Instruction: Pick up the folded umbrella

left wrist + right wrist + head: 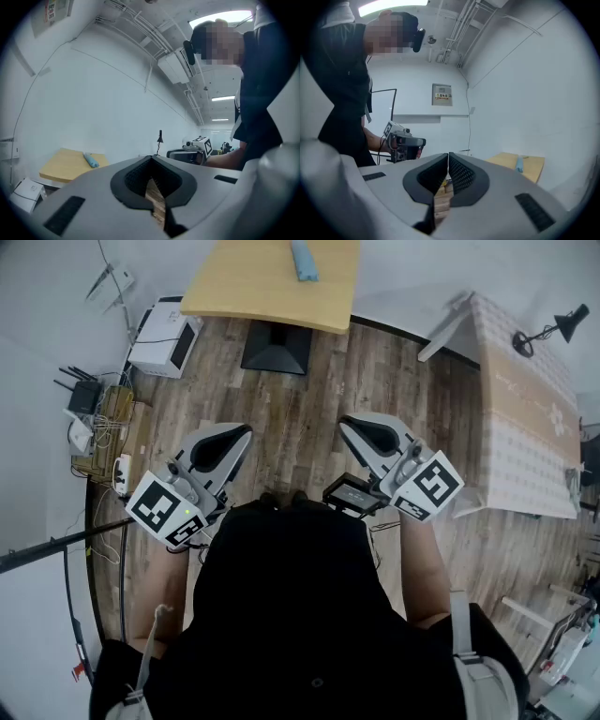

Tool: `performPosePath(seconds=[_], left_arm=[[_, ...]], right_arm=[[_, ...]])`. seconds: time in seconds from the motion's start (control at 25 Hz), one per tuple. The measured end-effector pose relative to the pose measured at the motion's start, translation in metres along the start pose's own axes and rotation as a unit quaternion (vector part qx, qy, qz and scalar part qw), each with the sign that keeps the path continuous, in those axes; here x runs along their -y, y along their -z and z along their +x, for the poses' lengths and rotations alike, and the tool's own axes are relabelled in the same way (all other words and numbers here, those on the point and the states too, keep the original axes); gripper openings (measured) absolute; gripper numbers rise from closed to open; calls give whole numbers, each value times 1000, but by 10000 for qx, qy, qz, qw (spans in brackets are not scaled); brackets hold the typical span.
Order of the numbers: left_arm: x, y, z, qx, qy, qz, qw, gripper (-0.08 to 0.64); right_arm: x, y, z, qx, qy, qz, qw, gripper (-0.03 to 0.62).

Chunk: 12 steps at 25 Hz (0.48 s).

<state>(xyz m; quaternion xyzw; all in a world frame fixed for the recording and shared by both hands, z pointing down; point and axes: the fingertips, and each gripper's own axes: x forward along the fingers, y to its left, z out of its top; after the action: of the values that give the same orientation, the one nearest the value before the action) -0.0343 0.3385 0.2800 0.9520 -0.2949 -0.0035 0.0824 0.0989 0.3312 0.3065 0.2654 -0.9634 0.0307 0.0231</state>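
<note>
1. Nearest the camera, my left gripper (246, 430) was held level in front of the person's torso, its jaws closed tip to tip on nothing.
2. Alongside it, my right gripper (343, 420) matched: jaws together and empty, pointing ahead over the wood-plank floor (309, 399).
3. Farther on, across open planks, stood the yellow-topped table (253, 282) on its black base (275, 348).
4. On that tabletop, toward its right side, lay the light blue folded umbrella (303, 261). It ran lengthwise away from me, untouched and well apart from both grippers.
5. My reading was that the approach had not yet begun. To do it well, I would bring one gripper in and spread its jaws before arrival. I would set them across the umbrella's narrow width near its middle. I would close only once both pads flanked it, so it neither rolled nor slid along the top.
</note>
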Motion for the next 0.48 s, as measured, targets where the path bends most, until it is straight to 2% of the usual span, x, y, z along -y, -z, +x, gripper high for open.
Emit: performPosePath(seconds=[0.28,0.48], left_arm=[[0,4,8,-104,108,-24,9999,11],[-1,9,7,-82,75,-161,9998,11]], right_arm=[[-3,6,-4,-90,52,57,9999,20],[2,8,-16,107,263,255,9993,20]])
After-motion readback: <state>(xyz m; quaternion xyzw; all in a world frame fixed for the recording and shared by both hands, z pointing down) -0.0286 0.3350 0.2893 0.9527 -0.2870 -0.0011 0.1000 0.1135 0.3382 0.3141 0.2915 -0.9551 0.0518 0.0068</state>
